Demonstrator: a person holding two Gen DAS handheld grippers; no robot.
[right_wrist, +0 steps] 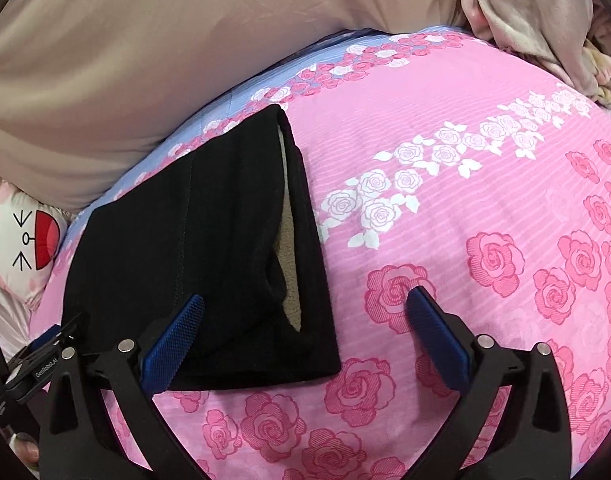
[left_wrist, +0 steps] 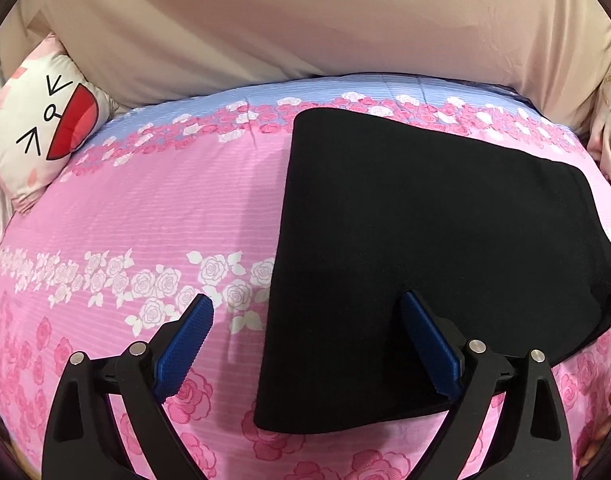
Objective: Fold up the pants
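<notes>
The black pants (left_wrist: 425, 248) lie folded into a flat rectangle on the pink rose-print bed cover (left_wrist: 145, 208). In the right wrist view the pants (right_wrist: 209, 240) show their waist opening with a pale fleecy lining along the right edge. My left gripper (left_wrist: 305, 308) is open and empty, hovering over the pants' near left edge. My right gripper (right_wrist: 305, 304) is open and empty, over the pants' near right corner. The left gripper's body (right_wrist: 37, 360) shows at the lower left of the right wrist view.
A white cartoon-face cushion (left_wrist: 37, 128) lies at the far left of the bed. A beige padded headboard (left_wrist: 305, 20) runs along the far side. Crumpled pale fabric (right_wrist: 545, 28) is piled at the far right corner.
</notes>
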